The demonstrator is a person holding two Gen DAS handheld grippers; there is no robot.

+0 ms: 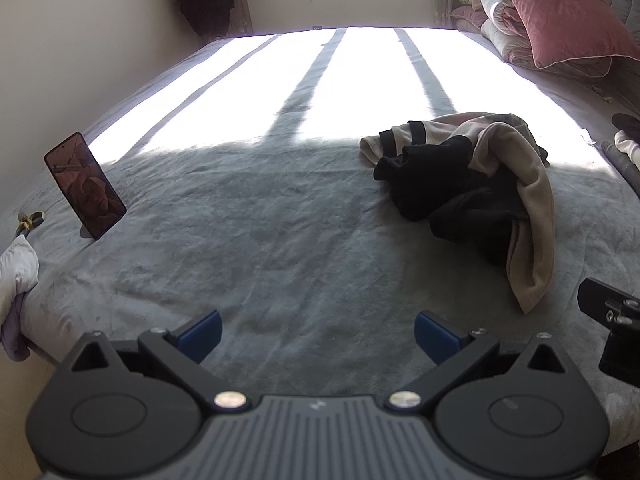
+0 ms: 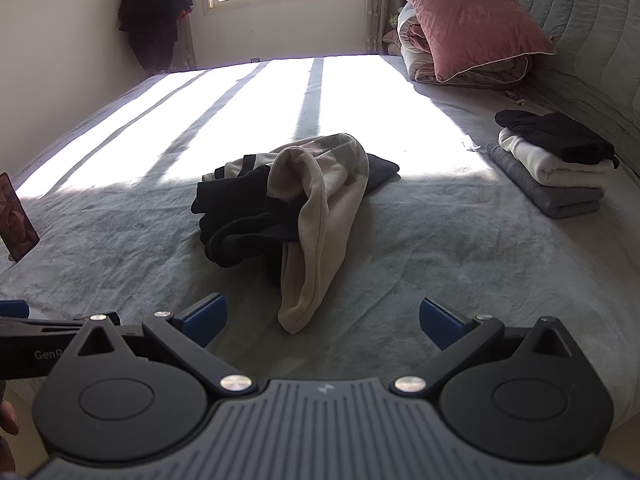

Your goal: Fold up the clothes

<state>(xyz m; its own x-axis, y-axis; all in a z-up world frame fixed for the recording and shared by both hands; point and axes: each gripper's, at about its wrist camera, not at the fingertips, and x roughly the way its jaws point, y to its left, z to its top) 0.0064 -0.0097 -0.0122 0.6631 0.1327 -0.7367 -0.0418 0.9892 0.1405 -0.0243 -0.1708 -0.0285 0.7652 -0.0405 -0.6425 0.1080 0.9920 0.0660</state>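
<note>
Grey bed (image 2: 440, 240): only the right view shows folded stack (image 2: 552, 164); left tool (image 1: 318, 334), right tool (image 2: 323, 322) spread, empty

Grey bed (image 2: 400, 260): crumpled beige-black clothes heap (image 2: 296, 204) mid-surface; folded stack (image 2: 556, 164) right; propped phone (image 1: 85, 185) left; pink pillow (image 2: 468, 16) on bedding, far right corner.

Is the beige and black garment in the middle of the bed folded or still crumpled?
Crumpled. The garment lies in a loose heap on the bed, unlike the flat folded stack.
</note>
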